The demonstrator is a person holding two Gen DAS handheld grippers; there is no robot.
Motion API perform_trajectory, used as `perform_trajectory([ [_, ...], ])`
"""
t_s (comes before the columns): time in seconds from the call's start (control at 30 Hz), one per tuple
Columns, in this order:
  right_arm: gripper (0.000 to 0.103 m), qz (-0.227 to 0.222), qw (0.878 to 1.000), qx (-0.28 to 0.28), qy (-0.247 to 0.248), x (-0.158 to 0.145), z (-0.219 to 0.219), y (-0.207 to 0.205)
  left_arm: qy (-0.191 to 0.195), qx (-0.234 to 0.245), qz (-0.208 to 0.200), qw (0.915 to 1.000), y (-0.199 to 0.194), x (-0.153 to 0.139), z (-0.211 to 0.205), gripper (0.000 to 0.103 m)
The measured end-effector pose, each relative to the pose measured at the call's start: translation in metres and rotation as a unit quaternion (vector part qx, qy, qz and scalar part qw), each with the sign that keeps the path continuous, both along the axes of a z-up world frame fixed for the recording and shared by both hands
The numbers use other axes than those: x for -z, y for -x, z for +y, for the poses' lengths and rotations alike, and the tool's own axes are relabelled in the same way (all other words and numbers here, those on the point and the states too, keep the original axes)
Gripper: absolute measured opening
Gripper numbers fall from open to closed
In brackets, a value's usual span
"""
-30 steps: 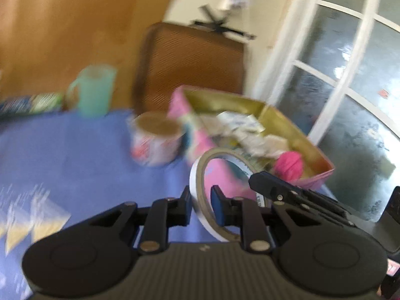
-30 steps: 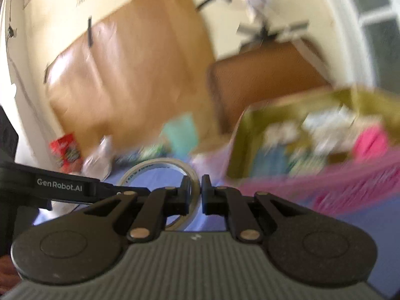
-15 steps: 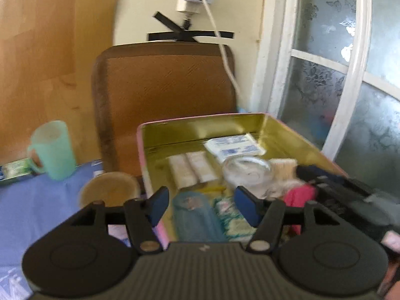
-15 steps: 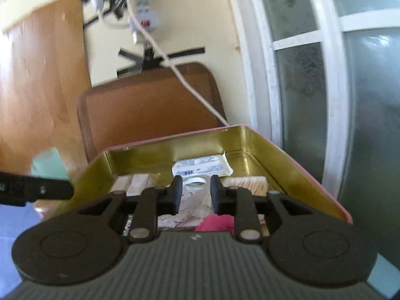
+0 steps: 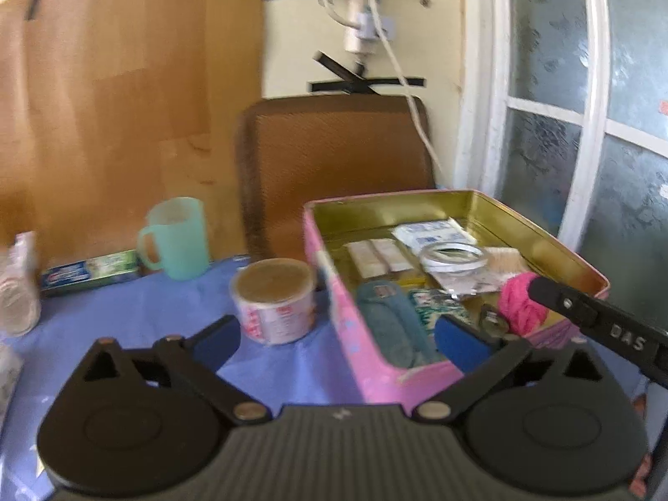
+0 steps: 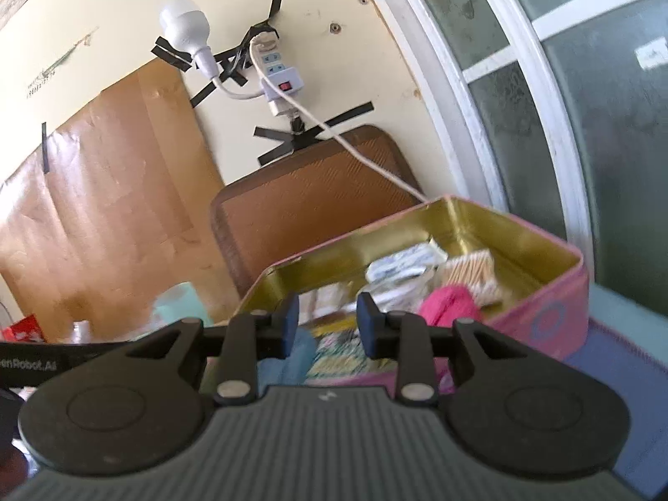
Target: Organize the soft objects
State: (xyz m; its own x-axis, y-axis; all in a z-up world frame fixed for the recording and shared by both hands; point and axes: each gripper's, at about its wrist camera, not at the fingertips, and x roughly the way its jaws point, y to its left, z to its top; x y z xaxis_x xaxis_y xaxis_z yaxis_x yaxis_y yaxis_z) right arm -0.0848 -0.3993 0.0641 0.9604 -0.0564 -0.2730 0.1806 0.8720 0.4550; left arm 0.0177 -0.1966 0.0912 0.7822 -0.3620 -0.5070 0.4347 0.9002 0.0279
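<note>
A pink tin box with a gold inside stands on the blue cloth, also in the right wrist view. In it lie a clear tape roll, a pink yarn ball, a teal cloth, white packets and cotton swabs. My left gripper is wide open and empty, in front of the box's near left corner. My right gripper is open and empty, just before the box's near edge; its arm crosses the left wrist view.
A paper-labelled tub stands left of the box. A mint mug and a toothpaste box are behind it, a clear bottle at far left. A brown chair back and window stand behind the table.
Both grippers held the tape roll together a second ago. It now lies in the box. Both grippers have opened and drawn back, the left one wide.
</note>
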Motion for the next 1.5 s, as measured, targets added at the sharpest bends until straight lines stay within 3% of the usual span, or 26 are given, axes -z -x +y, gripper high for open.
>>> perform_trajectory([
  [0.27, 0.046, 0.016, 0.999, -0.03, -0.009, -0.013, 0.037, 0.02, 0.015, -0.04, -0.009, 0.9991, 0.024, 0.007, 0.04, 0.103],
  [0.47, 0.052, 0.015, 0.999, -0.03, 0.003, -0.024, 0.059, 0.037, 0.009, -0.029, -0.004, 0.9995, 0.035, 0.013, 0.055, 0.103],
  [0.53, 0.062, 0.014, 0.999, -0.03, 0.003, -0.027, 0.063, 0.042, 0.01, -0.033, -0.002, 0.9994, 0.039, 0.015, 0.058, 0.103],
  [0.73, 0.073, 0.006, 0.999, -0.03, 0.009, -0.036, 0.072, 0.05, 0.017, -0.045, 0.01, 0.9988, 0.043, 0.018, 0.066, 0.103],
  [0.93, 0.075, 0.014, 0.999, -0.04, 0.001, -0.036, 0.075, 0.048, 0.015, -0.055, 0.013, 0.9983, 0.045, 0.019, 0.072, 0.103],
  [1.2, 0.077, 0.022, 0.999, -0.047, -0.015, -0.027, 0.074, 0.043, -0.016, -0.051, -0.007, 0.9985, 0.051, 0.022, 0.068, 0.103],
  [1.33, 0.077, 0.032, 0.998, -0.045, -0.019, -0.022, 0.073, 0.039, 0.0, -0.038, 0.01, 0.9992, 0.048, 0.025, 0.071, 0.103],
  [1.5, 0.078, 0.035, 0.998, -0.04, -0.023, -0.018, 0.071, 0.036, -0.006, -0.05, 0.015, 0.9986, 0.042, 0.029, 0.072, 0.103],
])
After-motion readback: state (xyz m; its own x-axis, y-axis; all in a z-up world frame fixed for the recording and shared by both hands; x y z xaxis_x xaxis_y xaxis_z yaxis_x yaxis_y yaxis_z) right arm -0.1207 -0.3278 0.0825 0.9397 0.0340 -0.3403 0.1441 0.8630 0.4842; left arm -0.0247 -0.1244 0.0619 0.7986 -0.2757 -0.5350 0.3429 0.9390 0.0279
